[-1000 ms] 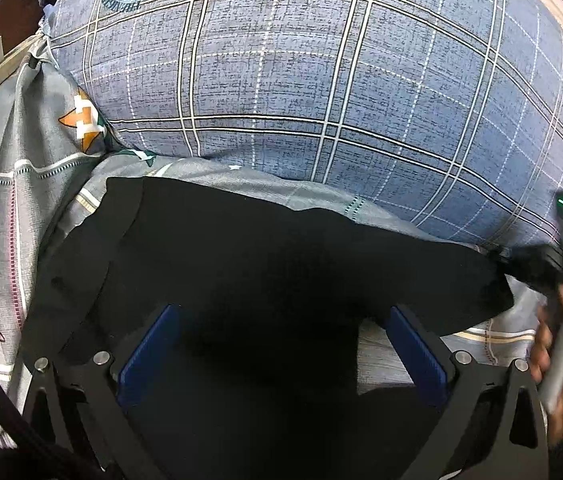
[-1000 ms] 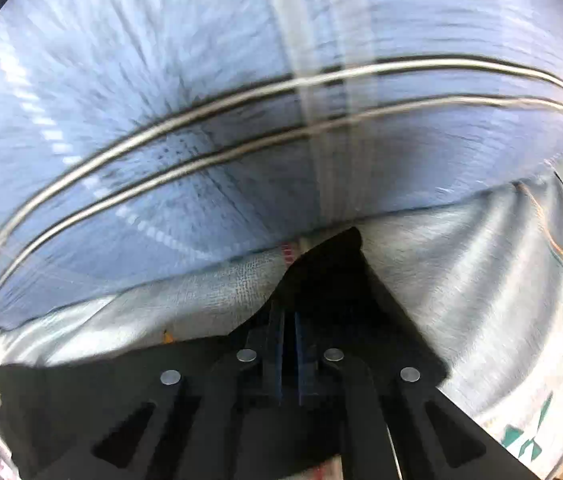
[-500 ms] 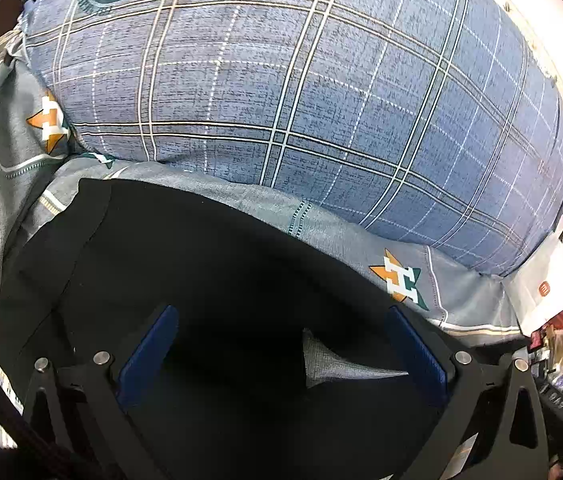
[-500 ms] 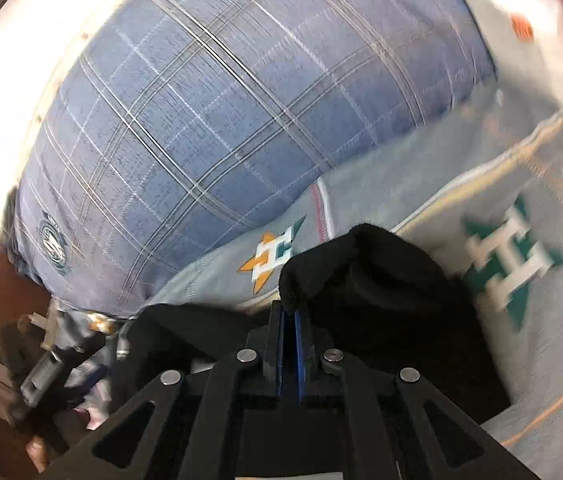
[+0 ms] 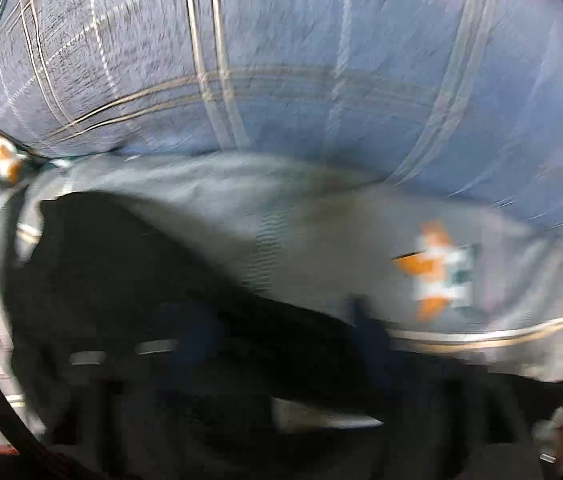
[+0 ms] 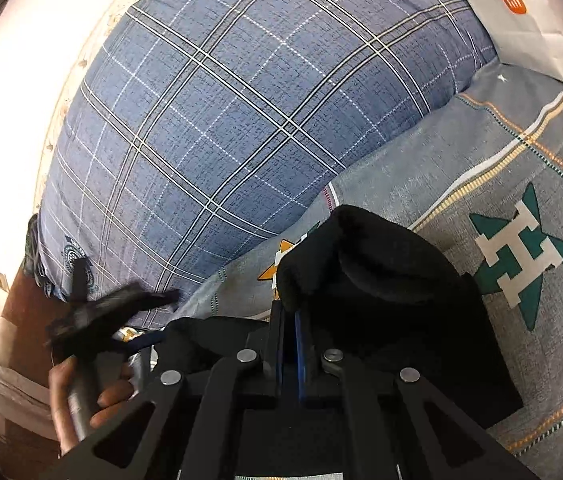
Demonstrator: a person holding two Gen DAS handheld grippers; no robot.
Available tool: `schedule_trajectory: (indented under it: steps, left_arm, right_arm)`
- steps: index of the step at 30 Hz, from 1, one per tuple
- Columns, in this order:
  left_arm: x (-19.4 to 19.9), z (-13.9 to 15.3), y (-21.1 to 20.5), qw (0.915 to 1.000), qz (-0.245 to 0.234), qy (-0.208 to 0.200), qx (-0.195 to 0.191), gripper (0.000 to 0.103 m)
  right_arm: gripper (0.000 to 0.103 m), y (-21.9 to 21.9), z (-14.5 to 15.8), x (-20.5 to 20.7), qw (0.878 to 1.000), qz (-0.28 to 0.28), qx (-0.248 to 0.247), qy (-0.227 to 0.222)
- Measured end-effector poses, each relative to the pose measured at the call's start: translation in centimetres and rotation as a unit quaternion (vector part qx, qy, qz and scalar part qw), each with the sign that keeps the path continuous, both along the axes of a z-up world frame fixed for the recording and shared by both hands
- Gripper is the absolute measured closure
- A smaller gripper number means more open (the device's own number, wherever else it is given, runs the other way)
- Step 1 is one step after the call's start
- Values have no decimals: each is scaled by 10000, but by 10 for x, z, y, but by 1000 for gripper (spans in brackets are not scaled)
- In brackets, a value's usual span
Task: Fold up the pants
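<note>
The black pants [image 6: 393,292] lie on a grey bedsheet with star emblems [image 6: 521,256]. My right gripper [image 6: 290,316] is shut on a bunched fold of the pants and holds it up off the sheet. In the blurred left wrist view the pants [image 5: 129,280] spread dark across the lower left. My left gripper [image 5: 277,328] shows two blue pads apart, one [image 5: 193,320] over the black cloth, the other [image 5: 369,328] at its edge; it looks open. It also shows at the left of the right wrist view [image 6: 121,312], held in a hand.
A large blue plaid pillow [image 6: 241,128] lies just behind the pants and fills the upper part of both views [image 5: 281,60]. A white paper bag with an orange logo [image 6: 521,20] stands at the far right. A pale wall lies beyond.
The left gripper has swung fast toward the right, blurring its view. The right gripper has kept its hold on the pants fold and drawn it leftward over the sheet; the left gripper now shows beside it.
</note>
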State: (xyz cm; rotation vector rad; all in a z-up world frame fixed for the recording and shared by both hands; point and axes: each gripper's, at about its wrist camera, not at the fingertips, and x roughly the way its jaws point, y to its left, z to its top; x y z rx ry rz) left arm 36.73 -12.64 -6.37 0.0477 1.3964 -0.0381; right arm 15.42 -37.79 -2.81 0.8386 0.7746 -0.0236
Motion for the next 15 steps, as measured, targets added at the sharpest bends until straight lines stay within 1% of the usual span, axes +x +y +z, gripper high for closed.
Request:
schedule_trajectory:
  steps: [1,2,3,4,5,7,8,10,11,12,13,14,15]
  left_arm:
    - [-1,-6,3,9999,99,99,94,79]
    - [-3,-9,9,9996,218,183,1,89]
    - [-9,-7,19,9989,401,155,-209,95]
    - [-15,0,28,9974,559,26,-464,95]
    - [-25,15,41,9927,733,-252,-923,96]
    - [-47,43,61,9818,907,-743,-1491,96]
    - [-62,54,69,9762,959,-922,-1713,96]
    - [-95,65,78,9702,997,-1113,-1907,97]
    - [-111,64,84,9682,1002,-1191,-1960,97]
    - [-125,63,89,9663,992,-1255,-2015,97]
    - [-144,55,93,9666,959,-1273,-2006,97]
    - [-154,46,98,9684,964,-1217,-1951,97]
    - [-169,31,101,9698,986,-1087,-1947,97]
  right_arm:
    - [98,-1,-1,1,10000,11,-9,34]
    - [98,-4,-4,3,10000,29,15,69]
    - [98,-7,-6,3,9999,31,69,91]
    - [98,-11,-8,4,9998,24,151,95]
    - [98,-15,-9,2,9997,33,253,52]
    - [98,-23,-4,-1,9991,14,393,-176]
    - [98,-27,1,-6,9984,-6,441,-351]
    - [98,-33,11,-19,9955,37,599,-731]
    - [98,-32,13,-23,9952,116,614,-758]
    - [98,-31,12,-26,9964,138,535,-638]
    - [98,-28,8,-28,9986,157,377,-327]
    - [98,-24,0,-28,9993,218,296,19]
    - [98,-22,-9,-28,9987,276,275,319]
